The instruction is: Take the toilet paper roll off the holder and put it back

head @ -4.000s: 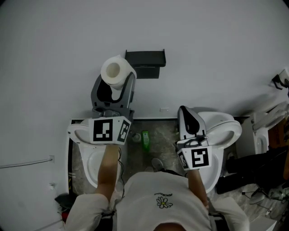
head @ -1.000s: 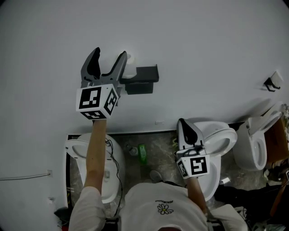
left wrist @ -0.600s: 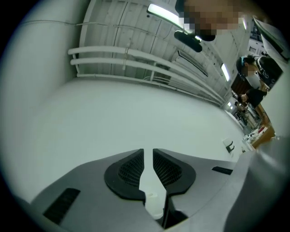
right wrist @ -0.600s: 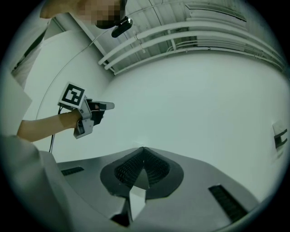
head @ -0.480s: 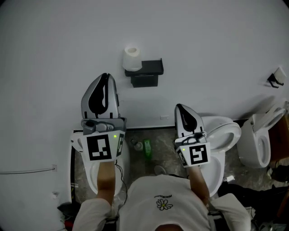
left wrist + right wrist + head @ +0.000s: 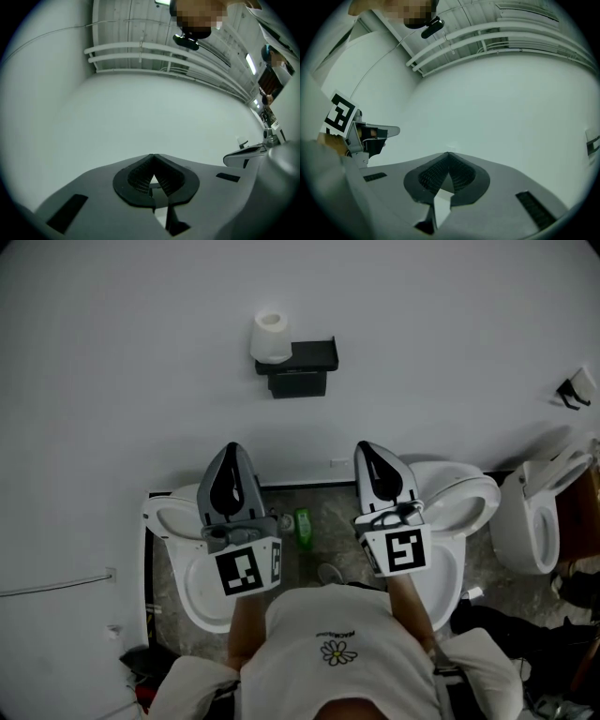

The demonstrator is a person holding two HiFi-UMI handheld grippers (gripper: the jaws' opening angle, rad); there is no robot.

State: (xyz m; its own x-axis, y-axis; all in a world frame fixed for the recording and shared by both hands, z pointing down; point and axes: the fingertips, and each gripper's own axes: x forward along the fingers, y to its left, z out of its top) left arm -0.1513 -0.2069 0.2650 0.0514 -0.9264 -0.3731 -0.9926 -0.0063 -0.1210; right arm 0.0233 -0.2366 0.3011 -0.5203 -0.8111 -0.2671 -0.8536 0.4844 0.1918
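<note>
The white toilet paper roll point(image 6: 270, 337) stands on the left end of the black holder point(image 6: 302, 367) on the white wall. Well below it, my left gripper point(image 6: 232, 448) hangs clear of roll and holder; its jaws have just closed and nothing is between them. My right gripper point(image 6: 365, 448) is beside it at the same height, shut and empty. In the left gripper view the left gripper point(image 6: 153, 155) shows its tips together before the bare wall. The right gripper view shows the right gripper point(image 6: 448, 153) likewise shut.
Three white toilets stand along the wall: one under my left arm point(image 6: 173, 521), one under my right point(image 6: 469, 498), one at the far right point(image 6: 530, 521). A green bottle point(image 6: 302, 529) lies on the floor between them. A small hook point(image 6: 572, 390) is on the wall at right.
The left gripper carried the roll earlier, stood open by the holder a second ago, then shut and dropped back toward the person. The roll stays on the holder. The right gripper hardly shifted.
</note>
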